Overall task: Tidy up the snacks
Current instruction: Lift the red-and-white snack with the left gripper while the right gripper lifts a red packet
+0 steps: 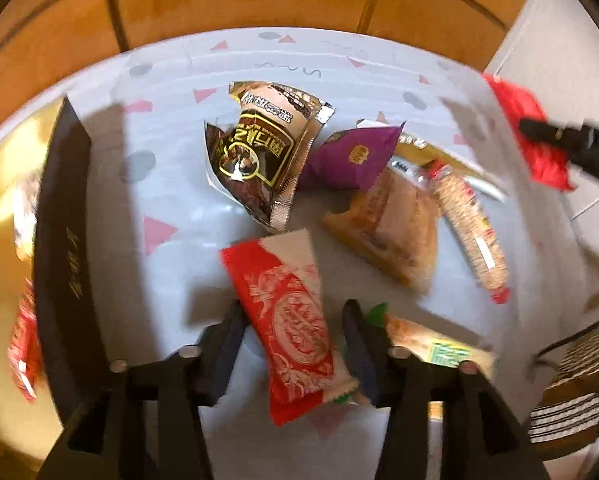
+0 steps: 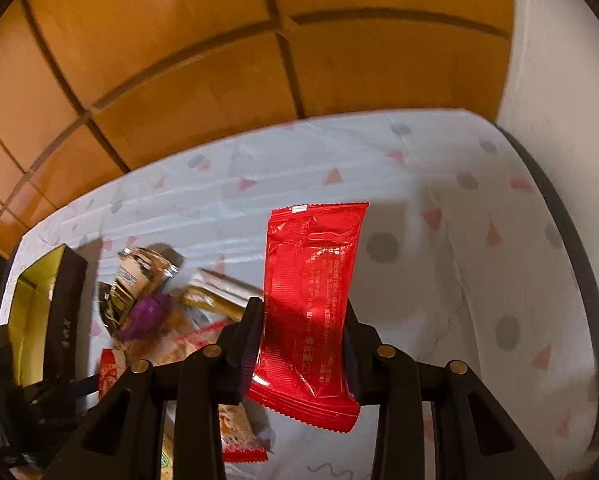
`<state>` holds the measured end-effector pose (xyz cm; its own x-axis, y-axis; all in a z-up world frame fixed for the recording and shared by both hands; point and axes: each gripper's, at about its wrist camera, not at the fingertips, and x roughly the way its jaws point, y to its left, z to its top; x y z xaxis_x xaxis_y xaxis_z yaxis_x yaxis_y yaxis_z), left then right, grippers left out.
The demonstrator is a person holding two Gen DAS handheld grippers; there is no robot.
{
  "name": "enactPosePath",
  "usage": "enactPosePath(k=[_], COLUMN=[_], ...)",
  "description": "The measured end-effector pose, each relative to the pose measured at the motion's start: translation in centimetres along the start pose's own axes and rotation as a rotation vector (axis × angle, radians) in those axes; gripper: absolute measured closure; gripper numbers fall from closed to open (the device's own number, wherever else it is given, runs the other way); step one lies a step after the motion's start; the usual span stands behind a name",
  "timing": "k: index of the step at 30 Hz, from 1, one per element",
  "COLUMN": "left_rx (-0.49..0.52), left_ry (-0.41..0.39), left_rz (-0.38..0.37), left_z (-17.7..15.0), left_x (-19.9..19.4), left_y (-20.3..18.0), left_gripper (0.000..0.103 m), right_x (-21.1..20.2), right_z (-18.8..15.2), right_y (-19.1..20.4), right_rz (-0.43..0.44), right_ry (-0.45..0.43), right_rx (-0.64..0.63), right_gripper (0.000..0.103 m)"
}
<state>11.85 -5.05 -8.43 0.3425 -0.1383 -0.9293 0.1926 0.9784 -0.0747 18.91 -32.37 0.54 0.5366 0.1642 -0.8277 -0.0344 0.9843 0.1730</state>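
My left gripper point(image 1: 293, 312) points down at the table with its jaws a little apart. A red-and-white snack packet point(image 1: 291, 320) lies between the fingers, and a gap shows on its right side. My right gripper point(image 2: 302, 308) is shut on a plain red packet point(image 2: 311, 300) and holds it upright above the table. In the left wrist view the same red packet point(image 1: 531, 132) hangs at the upper right. A dark box point(image 1: 63, 240) with a gold inside stands at the table's left edge and holds red packets point(image 1: 23, 344).
Loose snacks lie on the spotted white tablecloth point(image 1: 171, 184): a brown-gold packet point(image 1: 259, 152), a purple one point(image 1: 351, 156), a wrapped pastry point(image 1: 387, 232), a cracker roll point(image 1: 471, 232) and a green-orange packet point(image 1: 439, 348). Orange floor tiles point(image 2: 203, 80) lie beyond the far edge. A striped sleeve point(image 1: 571, 392) is at the right.
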Motion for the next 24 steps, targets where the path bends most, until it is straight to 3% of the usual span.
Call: enactPosePath(k=[1, 6, 12, 17, 24], left_rx=[0.025, 0.011, 0.014, -0.034, -0.131], left_ry=[-0.022, -0.075, -0.209, -0.316, -0.372], left_rz=[0.022, 0.001, -0.042, -0.015, 0.066], left_z=[-0.3, -1.7, -3.1, -3.7, -4.9], left_x=[-0.2, -1.7, -6.8, -11.1, -14.0], left_y=[-0.3, 0.4, 0.6, 3.0, 7.7], left_gripper=[0.074, 0.075, 0.075, 0.075, 0.075], right_x=[0.3, -0.4, -0.5, 0.1, 0.7], right_z=[0.0, 0.0, -0.1, -0.4, -0.6], right_y=[0.5, 0.8, 0.8, 1.3, 1.0], right_rz=[0.005, 0.011, 0.002, -0.007, -0.049], right_ry=[0.000, -0.023, -0.027, 0.002, 0.020], right_rx=[-0.011, -0.028, -0.025, -0.052, -0.054], right_gripper=[0.066, 0.066, 0.066, 0.066, 0.066])
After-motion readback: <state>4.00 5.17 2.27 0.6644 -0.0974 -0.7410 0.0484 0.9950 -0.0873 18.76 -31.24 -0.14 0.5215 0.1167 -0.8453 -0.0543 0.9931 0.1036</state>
